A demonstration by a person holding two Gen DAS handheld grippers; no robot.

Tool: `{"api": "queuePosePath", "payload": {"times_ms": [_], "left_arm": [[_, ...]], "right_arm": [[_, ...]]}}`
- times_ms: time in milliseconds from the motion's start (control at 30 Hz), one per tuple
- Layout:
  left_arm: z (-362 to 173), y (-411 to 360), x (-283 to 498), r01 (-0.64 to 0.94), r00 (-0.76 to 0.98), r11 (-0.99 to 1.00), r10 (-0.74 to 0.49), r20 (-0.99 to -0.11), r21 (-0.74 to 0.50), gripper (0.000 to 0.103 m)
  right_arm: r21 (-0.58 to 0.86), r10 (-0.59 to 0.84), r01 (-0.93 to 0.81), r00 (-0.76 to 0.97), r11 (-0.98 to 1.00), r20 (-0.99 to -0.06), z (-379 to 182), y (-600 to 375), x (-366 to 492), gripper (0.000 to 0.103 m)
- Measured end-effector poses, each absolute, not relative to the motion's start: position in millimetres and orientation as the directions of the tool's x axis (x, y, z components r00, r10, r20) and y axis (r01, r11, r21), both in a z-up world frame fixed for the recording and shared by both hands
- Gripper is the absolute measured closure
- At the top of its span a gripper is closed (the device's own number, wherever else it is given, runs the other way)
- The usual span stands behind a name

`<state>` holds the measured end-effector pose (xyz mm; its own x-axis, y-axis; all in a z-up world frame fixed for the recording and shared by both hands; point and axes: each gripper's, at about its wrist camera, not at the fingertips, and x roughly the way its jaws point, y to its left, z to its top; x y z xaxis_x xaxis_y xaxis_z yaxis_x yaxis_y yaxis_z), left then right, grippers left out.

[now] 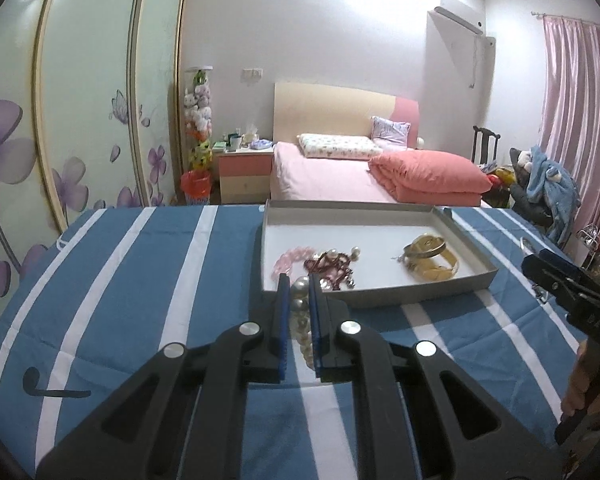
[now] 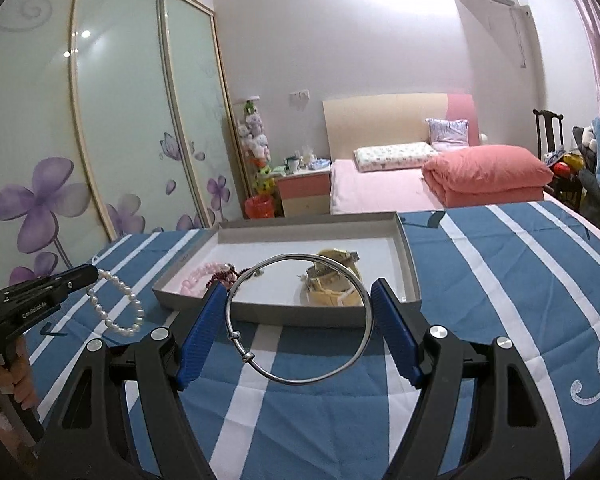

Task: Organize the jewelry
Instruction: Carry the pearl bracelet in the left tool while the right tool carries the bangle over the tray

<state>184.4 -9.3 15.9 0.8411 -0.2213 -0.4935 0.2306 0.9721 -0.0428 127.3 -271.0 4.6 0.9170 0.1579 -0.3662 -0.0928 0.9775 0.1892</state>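
My left gripper [image 1: 299, 278] is shut on a white pearl bracelet [image 1: 301, 312], held above the blue striped cloth just in front of the grey tray [image 1: 384, 294]. In the right wrist view that bracelet [image 2: 116, 308] hangs in a loop from the left gripper [image 2: 94, 271] at the left edge. My right gripper [image 2: 298, 285] is shut on a thin silver bangle [image 2: 236, 336], its blue pads pressing on the ring's two sides, in front of the tray [image 2: 284, 314]. In the tray lie a pink bead bracelet [image 1: 286, 260], a dark red bead string [image 1: 332, 264] and gold bangles [image 1: 432, 260].
The tray sits on a blue and white striped cloth [image 1: 140, 280] covering the table. Behind it stand a pink bed [image 1: 340, 180], a bedside cabinet [image 1: 244, 172] and a sliding wardrobe with purple flowers [image 1: 80, 120]. A chair with clothes [image 1: 548, 184] stands at the right.
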Motion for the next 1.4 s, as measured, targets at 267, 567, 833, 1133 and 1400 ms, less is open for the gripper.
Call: {"api": "queuePosePath", "payload": {"times_ms": [267, 567, 833, 1133, 1400], "left_arm": [[26.8, -12.5, 173.5, 0.235, 0.86, 0.971, -0.228, -0.457, -0.042, 0.093], [38.0, -18.9, 168.3, 0.23, 0.885, 0.973, -0.222, -0.409, -0.032, 0.093], [46.5, -27.8, 169.2, 0.236, 0.899, 0.972, -0.225, -0.375, -0.015, 0.093], [52.8, -41.4, 174.0, 0.239, 0.907, 0.971, -0.228, -0.354, -0.014, 0.093], [54.1, -50.7, 182.7, 0.247, 0.908, 0.969, -0.234, -0.348, -0.009, 0.093]], "right_arm": [[0.181, 0.127, -0.076, 0.947, 0.981, -0.294, 11.5, -271.7, 118.9, 0.029], [0.129, 0.068, -0.044, 0.98, 0.991, -0.188, 23.1, -262.8, 111.2, 0.029], [0.104, 0.043, -0.03, 0.991, 0.994, -0.128, 28.9, -257.4, 115.9, 0.029], [0.095, 0.016, -0.008, 0.997, 0.995, -0.081, 33.0, -255.4, 118.7, 0.029], [0.095, 0.011, -0.004, 0.998, 0.996, -0.068, 34.3, -255.7, 124.1, 0.029]]}}
